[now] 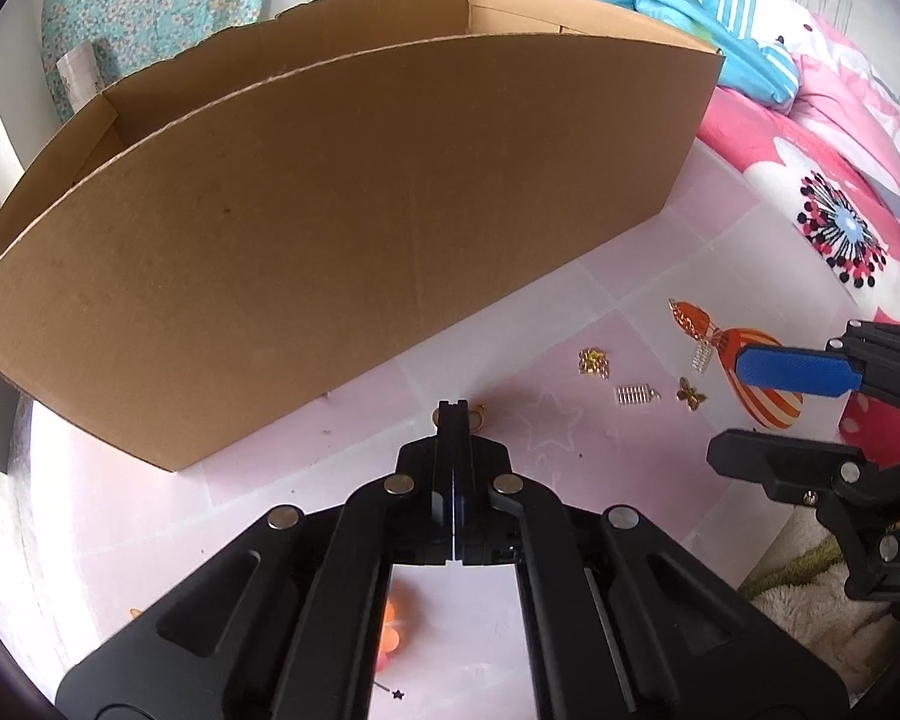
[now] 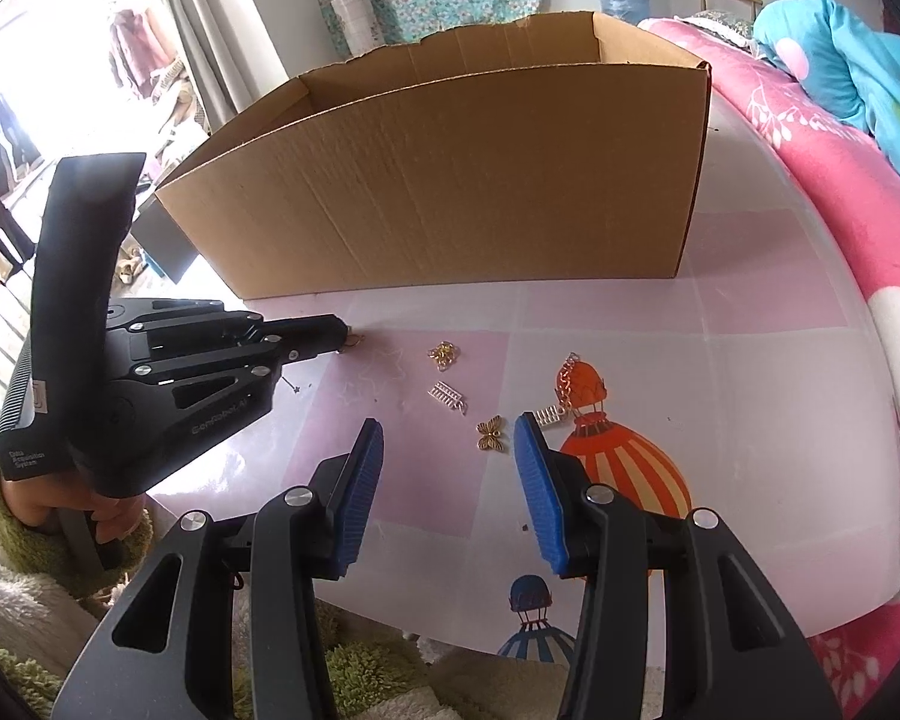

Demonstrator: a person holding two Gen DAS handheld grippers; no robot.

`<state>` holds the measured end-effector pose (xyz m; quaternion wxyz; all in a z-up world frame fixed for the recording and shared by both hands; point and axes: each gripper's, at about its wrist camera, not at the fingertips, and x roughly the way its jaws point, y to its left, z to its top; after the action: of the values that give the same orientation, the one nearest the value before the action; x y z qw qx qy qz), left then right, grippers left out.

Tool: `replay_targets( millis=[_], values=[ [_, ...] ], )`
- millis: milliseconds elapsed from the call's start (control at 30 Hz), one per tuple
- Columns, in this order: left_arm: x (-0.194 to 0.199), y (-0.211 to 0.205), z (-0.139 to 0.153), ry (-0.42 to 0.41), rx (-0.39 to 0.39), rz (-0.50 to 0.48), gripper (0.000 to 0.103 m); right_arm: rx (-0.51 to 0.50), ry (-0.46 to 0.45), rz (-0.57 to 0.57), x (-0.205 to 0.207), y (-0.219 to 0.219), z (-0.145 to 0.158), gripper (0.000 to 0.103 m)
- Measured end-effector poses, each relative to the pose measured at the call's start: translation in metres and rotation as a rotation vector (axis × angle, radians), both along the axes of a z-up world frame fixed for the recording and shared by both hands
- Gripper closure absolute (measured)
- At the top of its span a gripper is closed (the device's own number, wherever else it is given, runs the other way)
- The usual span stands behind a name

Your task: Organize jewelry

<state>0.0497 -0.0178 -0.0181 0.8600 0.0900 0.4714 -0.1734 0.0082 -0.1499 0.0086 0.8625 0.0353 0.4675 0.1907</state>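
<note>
Left wrist view shows the left gripper [image 1: 453,411] fully closed at a small gold charm [image 1: 479,414] by the cardboard box [image 1: 342,252] (whether the charm is pinched, I cannot tell). Beside it, the right gripper [image 2: 447,441] stands partly open over the mat, a gold butterfly [image 2: 489,434] lying just ahead between its blue pads [image 2: 363,480].

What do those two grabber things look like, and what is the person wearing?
Both are black plastic with silver rivets. The right gripper has ridged blue pads. The left gripper has a tall black handle with small white lettering on its body. The hand on it comes out of a fuzzy green sleeve.
</note>
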Motion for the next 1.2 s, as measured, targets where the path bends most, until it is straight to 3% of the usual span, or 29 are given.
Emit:
replay_targets(
  millis=[300, 1200],
  values=[
    [-0.006, 0.016, 0.004, 0.043, -0.08, 0.04, 0.103, -0.001, 0.007, 0.004, 0.002, 0.0, -0.001, 0.058],
    [0.002, 0.022, 0.005, -0.007, -0.026, 0.097, 0.103, -0.032, 0.047, -0.006, 0.008, 0.002, -0.016, 0.058]
  ],
)
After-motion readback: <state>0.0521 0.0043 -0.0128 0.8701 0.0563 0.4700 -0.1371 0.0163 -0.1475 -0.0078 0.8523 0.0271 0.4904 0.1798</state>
